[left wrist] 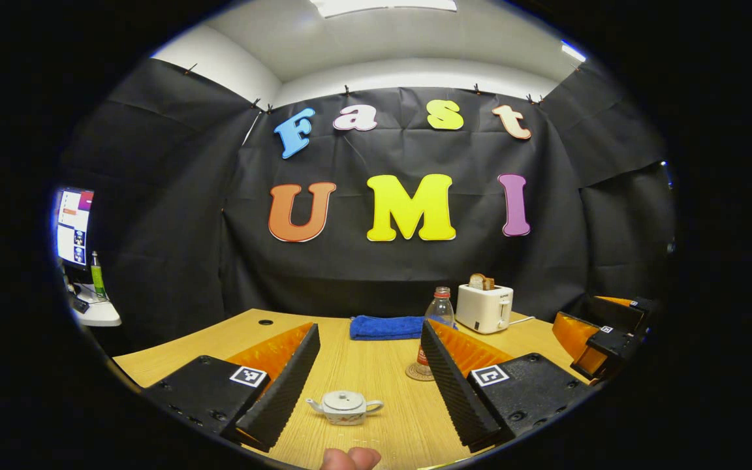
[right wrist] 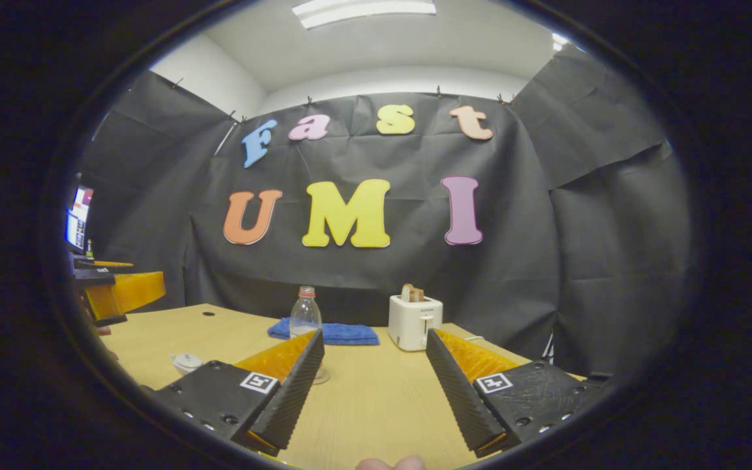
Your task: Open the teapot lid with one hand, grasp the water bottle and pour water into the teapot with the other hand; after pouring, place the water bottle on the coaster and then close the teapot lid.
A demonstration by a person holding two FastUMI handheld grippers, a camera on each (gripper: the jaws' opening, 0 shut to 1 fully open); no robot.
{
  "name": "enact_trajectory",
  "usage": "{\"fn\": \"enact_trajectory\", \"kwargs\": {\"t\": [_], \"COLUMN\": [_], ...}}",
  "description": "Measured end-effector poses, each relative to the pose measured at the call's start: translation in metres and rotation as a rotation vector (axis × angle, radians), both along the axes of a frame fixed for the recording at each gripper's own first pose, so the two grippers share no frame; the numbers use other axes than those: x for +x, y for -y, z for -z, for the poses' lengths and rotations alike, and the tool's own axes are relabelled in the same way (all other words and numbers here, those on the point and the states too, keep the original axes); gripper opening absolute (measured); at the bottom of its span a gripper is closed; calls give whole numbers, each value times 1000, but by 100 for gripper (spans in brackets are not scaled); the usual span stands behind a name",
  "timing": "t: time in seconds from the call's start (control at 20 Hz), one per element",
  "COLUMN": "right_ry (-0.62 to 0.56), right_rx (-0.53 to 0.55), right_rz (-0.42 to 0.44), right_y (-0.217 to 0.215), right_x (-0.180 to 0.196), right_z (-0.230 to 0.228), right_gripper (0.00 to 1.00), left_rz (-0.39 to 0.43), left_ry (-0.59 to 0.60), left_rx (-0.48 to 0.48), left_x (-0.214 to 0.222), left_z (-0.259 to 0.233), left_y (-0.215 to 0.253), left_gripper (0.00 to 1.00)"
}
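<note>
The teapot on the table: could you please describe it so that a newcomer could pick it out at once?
Start at the wooden table, where a white toaster and a folded blue towel sit at the far edge. Come towards the near edge, to the teapot. It is the low, squat white vessel with spout, handle and lid on, unlike the tall clear water bottle.

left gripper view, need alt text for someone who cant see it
The left gripper, open, hangs over a wooden table, with a small white teapot, lid on, between its fingers. Beyond its right finger, a clear water bottle stands on a round coaster. Farther back are a folded blue towel and a white toaster.
</note>
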State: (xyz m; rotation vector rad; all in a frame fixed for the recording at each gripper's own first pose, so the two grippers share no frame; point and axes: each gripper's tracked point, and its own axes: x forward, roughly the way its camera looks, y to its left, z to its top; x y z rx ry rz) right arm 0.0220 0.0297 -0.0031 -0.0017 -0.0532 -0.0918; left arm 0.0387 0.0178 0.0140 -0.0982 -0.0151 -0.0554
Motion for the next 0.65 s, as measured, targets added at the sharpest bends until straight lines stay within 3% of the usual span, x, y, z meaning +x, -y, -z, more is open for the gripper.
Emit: {"fn": "enact_trajectory", "kwargs": {"t": [0.35, 0.65], "right_ry": [-5, -12], "right_rx": [-14, -18], "right_rz": [17, 42], "right_y": [-8, -11], "right_x": [-19, -27], "right_z": [2, 2], "right_gripper": [94, 94], "left_rz": [86, 97], "left_ry": [4, 14], "left_rx": [8, 31], "left_x": [-12, -18], "left_z": [-1, -3], "left_y": [28, 29], "left_gripper": [98, 98]}}
